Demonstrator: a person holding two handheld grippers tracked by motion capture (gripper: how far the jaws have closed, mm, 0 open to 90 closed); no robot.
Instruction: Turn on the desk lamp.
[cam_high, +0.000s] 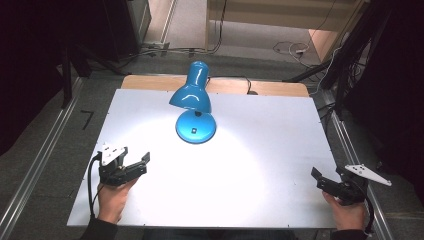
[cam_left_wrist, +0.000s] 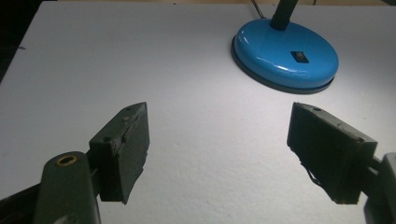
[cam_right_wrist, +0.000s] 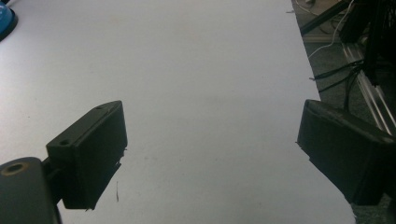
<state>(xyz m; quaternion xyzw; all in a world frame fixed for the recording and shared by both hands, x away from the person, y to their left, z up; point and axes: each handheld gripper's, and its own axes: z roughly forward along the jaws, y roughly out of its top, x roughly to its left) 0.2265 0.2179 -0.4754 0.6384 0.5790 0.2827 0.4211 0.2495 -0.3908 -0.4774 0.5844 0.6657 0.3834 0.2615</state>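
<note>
High view first: I see a blue desk lamp (cam_high: 194, 102) standing toward the far middle of the white tabletop (cam_high: 260, 150), lit, its shade tilted down over its own round base and throwing a bright pool onto the board. My left tongs (cam_high: 142, 162) sit near the left front edge, held in the left hand (cam_high: 114, 200), jaws apart and holding nothing. My right tongs (cam_high: 327, 175) sit at the right front edge in the right hand (cam_high: 347, 212), jaws likewise apart.

Left gripper view: the jaws stand wide apart over bare tabletop, with the lamp's base ahead to the right, well apart from them.

Right gripper view: both jaws gape wide, empty, the right one over the tabletop's edge.
</note>
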